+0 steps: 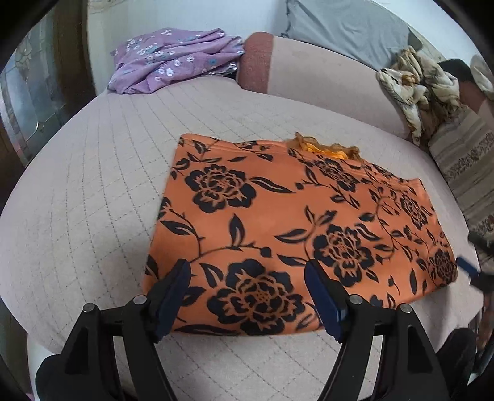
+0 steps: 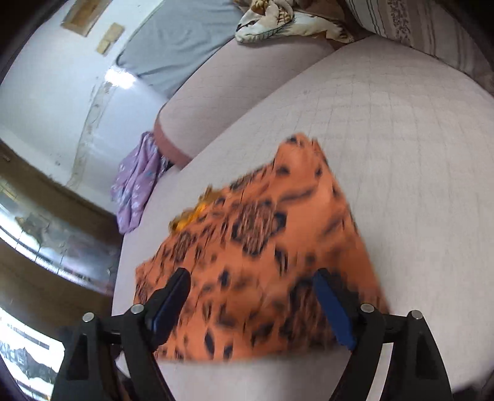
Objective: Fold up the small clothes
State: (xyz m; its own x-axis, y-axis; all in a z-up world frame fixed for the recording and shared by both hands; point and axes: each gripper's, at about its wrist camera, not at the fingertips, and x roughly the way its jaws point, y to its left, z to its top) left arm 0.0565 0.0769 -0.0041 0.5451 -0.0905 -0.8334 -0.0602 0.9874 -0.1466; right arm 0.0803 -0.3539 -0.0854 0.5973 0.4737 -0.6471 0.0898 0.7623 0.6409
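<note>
An orange cloth with black flowers (image 1: 278, 216) lies folded into a flat rectangle on the pale quilted cover (image 1: 92, 200). A yellow frill (image 1: 324, 149) peeks out at its far edge. My left gripper (image 1: 247, 268) hovers over the cloth's near edge, its jaws wide open and gripping nothing. In the right wrist view the same cloth (image 2: 262, 246) appears blurred. My right gripper (image 2: 251, 274) stands open above its near side, with no fabric pinched. A blue pad of the right gripper (image 1: 466, 266) shows at the cloth's right corner in the left wrist view.
A purple flowered garment (image 1: 173, 58) lies crumpled at the back left beside a pink bolster (image 1: 308, 71). A grey pillow (image 1: 345, 27) leans against the wall. A brown-and-cream blanket (image 1: 413, 89) and a striped cushion (image 1: 463, 166) sit at the right.
</note>
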